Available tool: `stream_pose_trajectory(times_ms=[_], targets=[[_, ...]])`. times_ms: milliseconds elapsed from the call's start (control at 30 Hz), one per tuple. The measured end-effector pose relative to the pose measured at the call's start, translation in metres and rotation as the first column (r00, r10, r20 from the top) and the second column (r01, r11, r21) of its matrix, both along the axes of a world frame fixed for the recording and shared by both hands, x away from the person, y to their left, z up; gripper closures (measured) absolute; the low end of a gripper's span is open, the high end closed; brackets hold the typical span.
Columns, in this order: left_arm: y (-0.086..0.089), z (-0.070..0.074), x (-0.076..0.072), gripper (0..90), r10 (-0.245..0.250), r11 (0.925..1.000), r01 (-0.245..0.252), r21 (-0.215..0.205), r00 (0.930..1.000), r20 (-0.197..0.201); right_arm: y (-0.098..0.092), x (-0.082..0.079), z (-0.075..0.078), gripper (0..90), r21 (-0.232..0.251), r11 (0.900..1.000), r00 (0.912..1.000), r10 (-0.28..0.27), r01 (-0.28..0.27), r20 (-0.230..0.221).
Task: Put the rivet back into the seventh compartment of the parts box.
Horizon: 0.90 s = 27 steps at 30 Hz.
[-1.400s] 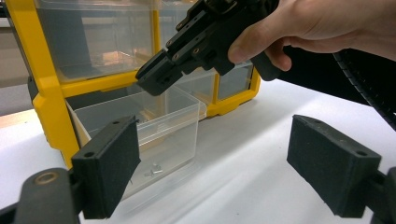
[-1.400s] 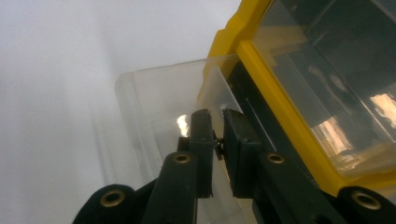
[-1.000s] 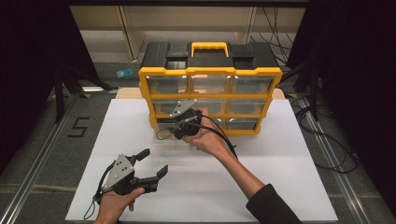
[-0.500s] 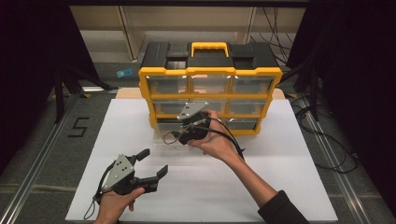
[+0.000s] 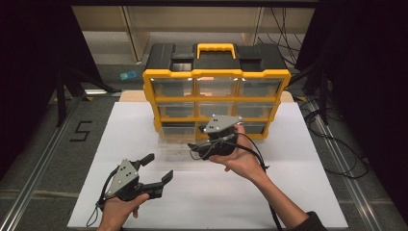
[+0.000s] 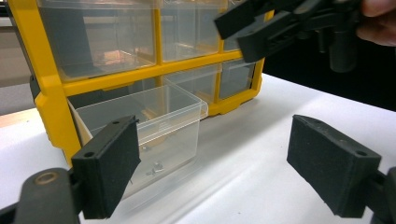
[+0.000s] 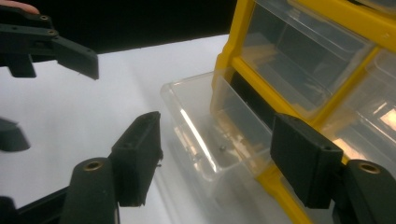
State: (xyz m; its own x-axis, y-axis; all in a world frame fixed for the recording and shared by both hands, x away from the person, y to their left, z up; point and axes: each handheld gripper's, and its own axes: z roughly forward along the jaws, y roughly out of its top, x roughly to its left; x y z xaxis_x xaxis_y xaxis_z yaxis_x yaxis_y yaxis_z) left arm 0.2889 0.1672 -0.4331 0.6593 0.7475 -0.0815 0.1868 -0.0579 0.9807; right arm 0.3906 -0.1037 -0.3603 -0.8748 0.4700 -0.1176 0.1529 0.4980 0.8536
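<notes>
Bench: white bench (image 5: 298, 187) against a dark room, carrying a yellow drawer cabinet (image 5: 216, 103).
Drawer: clear drawer (image 6: 154, 126), bottom-left slot, pulled partway out, small screws inside.
Right tool (image 5: 195, 147): jaws just opening, released, nothing between them, just beside the drawer.
Left tool (image 5: 158, 169): spread wide, empty, well apart from the cabinet.
</notes>
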Motion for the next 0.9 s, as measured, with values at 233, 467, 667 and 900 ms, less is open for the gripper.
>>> stream_pose_trajectory(times_ms=[233,467,667,900], targets=[[0.0,0.0,0.0,16.8,0.004,1.0,-0.004,0.002,1.0,0.002,-0.019,-0.01,-0.005,33.3,0.039,0.999,0.9998,-0.005,0.005,-0.022],[0.0,0.0,0.0,16.7,0.0,1.0,0.0,0.004,1.0,0.001,-0.035,-0.015,-0.01,32.4,0.078,0.997,0.999,-0.026,0.029,-0.036],[0.0,0.0,0.0,16.8,-0.002,1.0,0.002,0.003,1.0,-0.002,-0.044,-0.019,-0.014,31.5,0.101,0.994,0.9972,-0.031,0.038,-0.068],[0.0,0.0,0.0,16.7,-0.003,1.0,0.003,0.003,1.0,-0.004,-0.054,-0.027,-0.016,30.9,0.145,0.988,0.9966,-0.039,0.049,-0.072]])
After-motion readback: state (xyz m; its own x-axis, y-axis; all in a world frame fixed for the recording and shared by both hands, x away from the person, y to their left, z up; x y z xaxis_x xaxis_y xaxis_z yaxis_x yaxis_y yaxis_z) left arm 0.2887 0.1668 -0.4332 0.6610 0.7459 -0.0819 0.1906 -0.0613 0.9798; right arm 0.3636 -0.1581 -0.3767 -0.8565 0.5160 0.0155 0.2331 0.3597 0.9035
